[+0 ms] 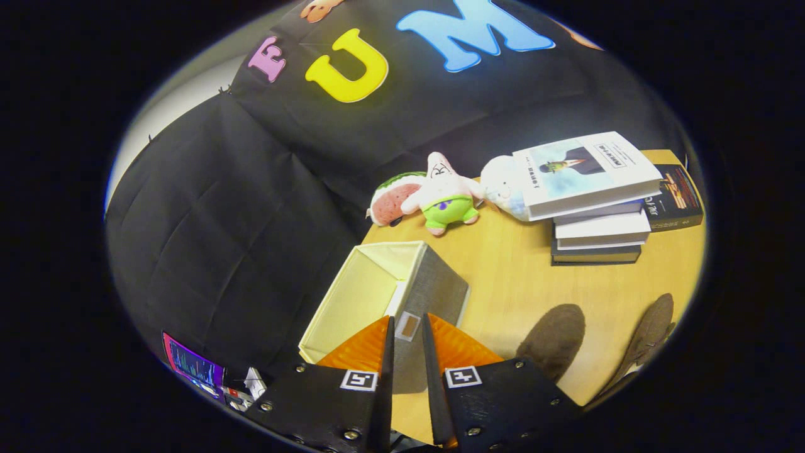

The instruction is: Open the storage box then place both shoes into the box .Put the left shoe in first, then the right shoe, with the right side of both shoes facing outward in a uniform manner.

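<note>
The wooden tabletop [516, 283] is stretching out beyond the fingers, carrying everything in the scene. The storage box [402, 289], grey outside and cream inside, is sitting just ahead of the fingers with its opening turned up and to the left, and its near grey wall with a small label window is lying right in front of the fingertips. Further off, beyond the fingers to the right, a stack of books [597, 201] is standing, with a dark book [676, 198] lying just beside it. Two brown shoes are resting on the tabletop to the right of the fingers: one shoe [553, 340] close by and the other shoe [648, 333] further right, apart from each other and from the box. Three plush toys [440, 195] are lying far beyond the box, near the black cloth wall. The gripper [407, 327] is hovering with its fingers [385, 358] narrowly apart, clamping nothing.
</note>
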Demonstrator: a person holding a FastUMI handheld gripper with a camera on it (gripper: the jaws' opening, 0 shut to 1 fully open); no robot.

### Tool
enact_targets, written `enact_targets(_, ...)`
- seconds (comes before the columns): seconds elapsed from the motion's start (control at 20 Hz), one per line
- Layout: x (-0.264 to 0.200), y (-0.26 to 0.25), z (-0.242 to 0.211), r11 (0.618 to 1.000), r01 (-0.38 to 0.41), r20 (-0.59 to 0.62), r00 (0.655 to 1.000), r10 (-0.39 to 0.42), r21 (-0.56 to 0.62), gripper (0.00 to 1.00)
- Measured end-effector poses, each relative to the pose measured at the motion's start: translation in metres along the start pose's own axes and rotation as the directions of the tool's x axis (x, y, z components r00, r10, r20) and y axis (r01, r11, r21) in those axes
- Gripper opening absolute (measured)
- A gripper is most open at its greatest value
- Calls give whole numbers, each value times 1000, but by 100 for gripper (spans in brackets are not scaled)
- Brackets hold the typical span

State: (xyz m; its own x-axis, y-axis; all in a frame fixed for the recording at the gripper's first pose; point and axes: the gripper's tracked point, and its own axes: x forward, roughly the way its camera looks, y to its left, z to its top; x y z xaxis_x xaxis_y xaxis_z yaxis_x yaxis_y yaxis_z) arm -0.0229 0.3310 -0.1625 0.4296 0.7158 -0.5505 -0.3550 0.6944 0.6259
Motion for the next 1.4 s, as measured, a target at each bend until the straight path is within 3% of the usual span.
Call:
enact_targets(0.35, -29, -69, -34, 986, 168, -35, 985, -168, -9, 25)
enact_targets(0.65, -42, -129, -78, 935, 354, -124, 929, -349, 12, 25)
enact_targets(1.05, -24, -150, -114, 914, 405, -239, 888, -392, 4, 25)
enact_targets(1.4, 7, -184, -123, 862, 507, -306, 819, -485, -7, 25)
